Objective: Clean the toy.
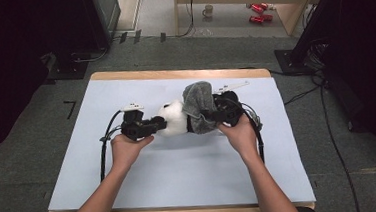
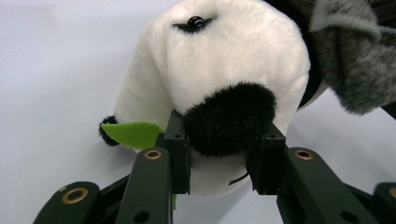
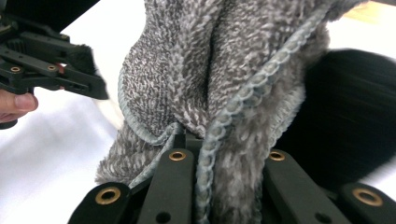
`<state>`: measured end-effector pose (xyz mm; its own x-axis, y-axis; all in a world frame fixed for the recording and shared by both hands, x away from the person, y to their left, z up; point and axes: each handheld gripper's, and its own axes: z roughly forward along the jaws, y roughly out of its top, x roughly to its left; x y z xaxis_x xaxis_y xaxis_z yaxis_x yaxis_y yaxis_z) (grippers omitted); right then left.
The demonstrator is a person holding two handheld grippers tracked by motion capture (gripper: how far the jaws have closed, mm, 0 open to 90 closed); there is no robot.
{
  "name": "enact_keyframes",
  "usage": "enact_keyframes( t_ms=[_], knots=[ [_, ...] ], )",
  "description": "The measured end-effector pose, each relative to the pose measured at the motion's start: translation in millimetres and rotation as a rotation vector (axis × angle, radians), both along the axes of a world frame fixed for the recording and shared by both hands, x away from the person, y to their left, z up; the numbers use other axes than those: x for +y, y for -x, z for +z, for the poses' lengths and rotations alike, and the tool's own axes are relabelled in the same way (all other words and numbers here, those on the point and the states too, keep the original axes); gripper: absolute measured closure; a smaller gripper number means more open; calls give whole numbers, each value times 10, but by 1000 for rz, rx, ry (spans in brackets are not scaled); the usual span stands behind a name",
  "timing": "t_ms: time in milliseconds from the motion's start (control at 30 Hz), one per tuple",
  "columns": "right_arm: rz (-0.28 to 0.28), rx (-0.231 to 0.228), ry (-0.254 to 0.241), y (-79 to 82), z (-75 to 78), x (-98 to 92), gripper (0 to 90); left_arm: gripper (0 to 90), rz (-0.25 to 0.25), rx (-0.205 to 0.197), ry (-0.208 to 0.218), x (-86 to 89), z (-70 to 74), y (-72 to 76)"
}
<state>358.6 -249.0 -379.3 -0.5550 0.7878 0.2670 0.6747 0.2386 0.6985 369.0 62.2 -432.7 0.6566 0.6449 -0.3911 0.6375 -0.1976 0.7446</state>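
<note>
A black-and-white plush panda (image 1: 174,119) lies in the middle of the table. My left gripper (image 1: 159,123) comes at it from the left. In the left gripper view, that gripper (image 2: 224,149) is shut on a black furry part (image 2: 229,119) of the white plush (image 2: 224,60), beside a green felt leaf (image 2: 133,134). A grey towel (image 1: 199,102) is draped over the panda's right end, and my right gripper (image 1: 211,115) grips it. The right gripper view has the towel (image 3: 196,70) bunched between the shut jaws of that gripper (image 3: 219,144), black fur (image 3: 345,116) behind it and the left gripper (image 3: 51,70) farther off.
A pale sheet (image 1: 180,171) covers the wooden table. Black cables trail from both grippers, and more run over the grey carpet at the right. A mug (image 1: 208,10) and red items (image 1: 258,12) sit on the floor far behind the table.
</note>
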Motion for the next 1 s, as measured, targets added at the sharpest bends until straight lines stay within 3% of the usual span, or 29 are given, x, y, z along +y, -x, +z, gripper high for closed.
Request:
enact_keyframes(
  t_ms=[233,300,400,600,700,800,933,967,1000],
  knots=[
    [-72,-7,-27,-16,13,-276,815,661,2,4,17,6,-7,-31],
    [-114,-15,-20,-3,33,-392,815,661,4,5,17,10,-9,-39],
    [-128,-15,-25,2,38,-446,815,661,7,4,14,2,-1,-40],
    [-177,-45,24,44,158,-534,816,661,17,7,9,3,10,-38],
    [-202,-45,-21,73,223,-650,816,660,20,8,8,0,14,-34],
    [-176,-66,-92,117,322,-681,816,657,21,1,7,-27,37,-9],
    [-109,-94,-141,185,466,-527,815,657,15,-22,0,-78,72,39],
    [-70,-100,-163,207,502,-411,815,657,14,-29,-4,-96,84,60],
    [-70,-100,-163,207,502,-411,815,657,11,-36,-11,-108,92,75]
  ],
)
